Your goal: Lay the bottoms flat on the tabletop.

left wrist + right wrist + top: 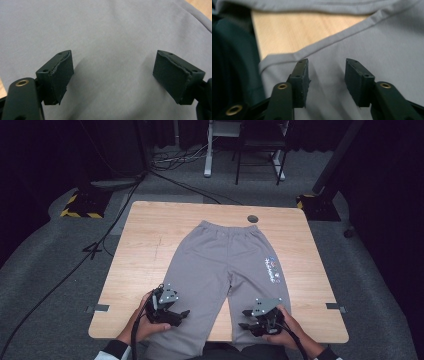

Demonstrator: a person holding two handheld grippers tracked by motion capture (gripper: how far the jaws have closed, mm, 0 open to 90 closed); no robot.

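Grey sweatpants [227,265] lie flat mid-table, waistband far, leg cuffs at the near edge. I have the left gripper [186,312] and the right gripper [243,313] over one leg each, jaws apart, nothing pinched. I'd pinch both cuffs evenly, clear of the inner seam.

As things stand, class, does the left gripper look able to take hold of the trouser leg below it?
Probably yes. The left gripper has its jaws spread wide just over the flat grey trousers, with nothing lying between them. Pinching smooth cloth may need a press down first.
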